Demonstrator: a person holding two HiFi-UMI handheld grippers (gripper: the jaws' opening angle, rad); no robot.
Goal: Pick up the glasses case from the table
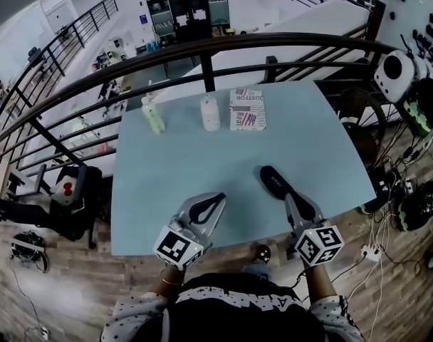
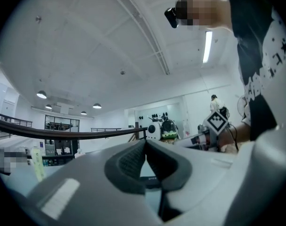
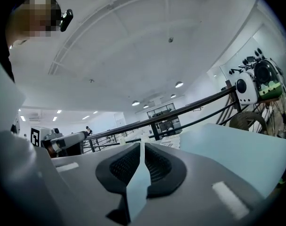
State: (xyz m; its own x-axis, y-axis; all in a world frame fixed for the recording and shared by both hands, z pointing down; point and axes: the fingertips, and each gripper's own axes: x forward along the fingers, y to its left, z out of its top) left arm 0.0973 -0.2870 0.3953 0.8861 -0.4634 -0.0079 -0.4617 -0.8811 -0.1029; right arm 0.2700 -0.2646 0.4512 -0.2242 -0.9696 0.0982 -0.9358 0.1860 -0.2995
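Observation:
The black glasses case (image 1: 276,183) lies flat on the pale blue table (image 1: 188,162), near its front right. My right gripper (image 1: 288,199) sits just behind the case's near end, pointing along it; only a thin slit shows between its jaws, with nothing in it. My left gripper (image 1: 221,197) hovers over the table left of the case, its tips touching and empty. In the left gripper view the dark case (image 2: 147,178) shows through the loop under the closed tips. In the right gripper view only bare table shows through the slit of the right gripper (image 3: 142,147).
At the table's far side stand a green bottle (image 1: 153,115), a white bottle (image 1: 210,112) and a printed box (image 1: 247,108). A dark railing (image 1: 202,48) runs behind the table. Cables and equipment (image 1: 409,191) crowd the floor at the right.

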